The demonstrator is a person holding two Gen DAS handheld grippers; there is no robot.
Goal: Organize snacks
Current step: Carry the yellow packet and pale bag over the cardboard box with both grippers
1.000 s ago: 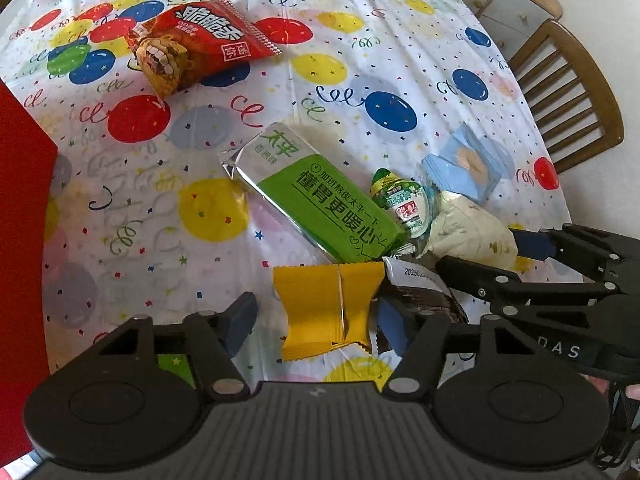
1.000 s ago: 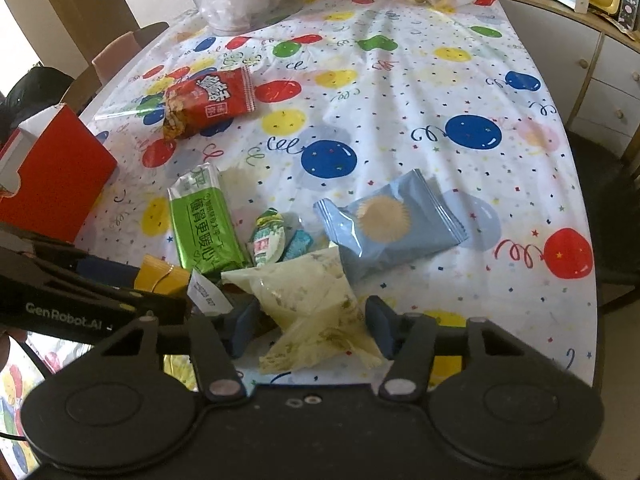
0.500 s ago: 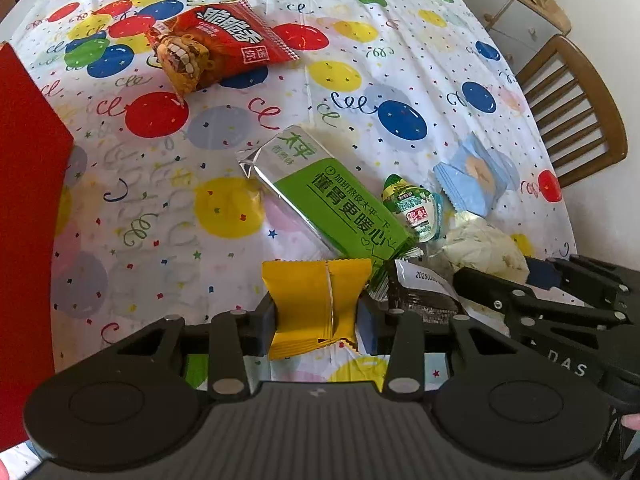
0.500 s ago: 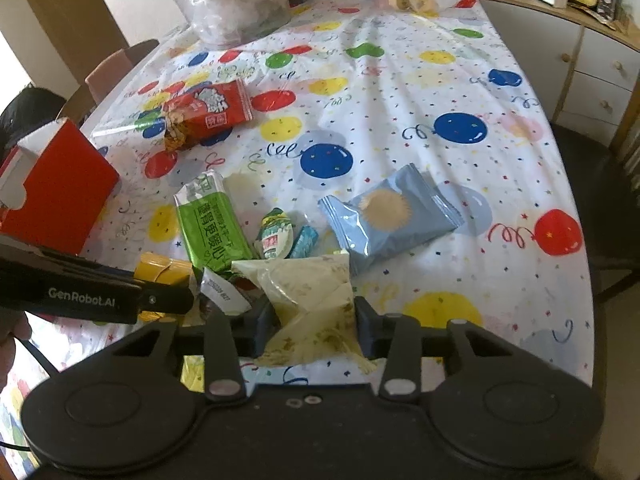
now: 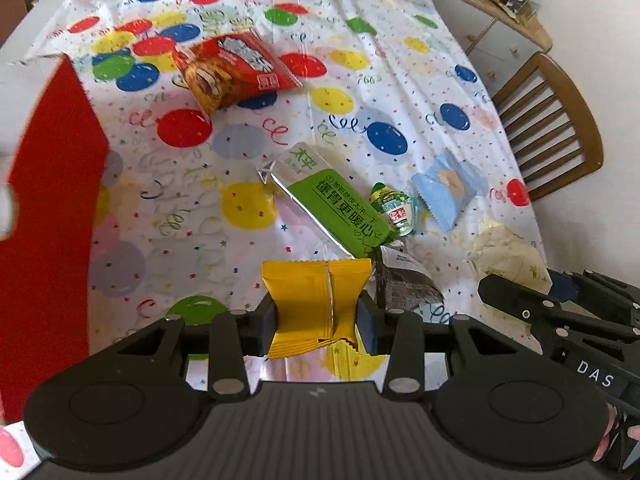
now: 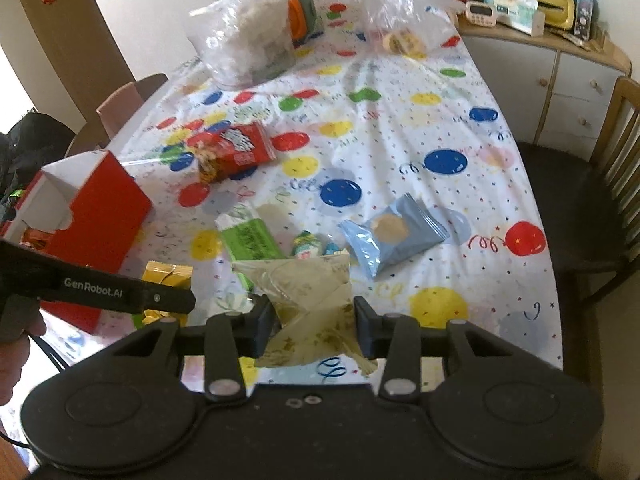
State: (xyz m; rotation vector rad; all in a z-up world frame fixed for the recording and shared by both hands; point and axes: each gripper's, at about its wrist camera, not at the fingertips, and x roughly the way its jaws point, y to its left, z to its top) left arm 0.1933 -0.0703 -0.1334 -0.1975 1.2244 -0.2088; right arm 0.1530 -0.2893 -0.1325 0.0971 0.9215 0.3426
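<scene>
The left tool [image 5: 316,316] is clamped on a yellow packet [image 5: 316,300], and the right tool [image 6: 314,320] is clamped on a pale cream packet [image 6: 308,300]. Both packets are held just this side of the green packet [image 5: 340,208], which lies flat on the desk [image 5: 200,208]. The red box [image 6: 100,216] stands to the left of the green packet, with a red snack bag [image 5: 232,68] beyond it.

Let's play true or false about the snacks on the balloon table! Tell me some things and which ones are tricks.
1. The left tongs pinch a yellow packet. True.
2. The right tongs are empty. False: they pinch a pale crinkly bag.
3. The blue cookie packet lies on the table. True.
4. The red box is closed. False: its top is open.
5. The red chip bag is inside the box. False: it lies on the tablecloth.
</scene>
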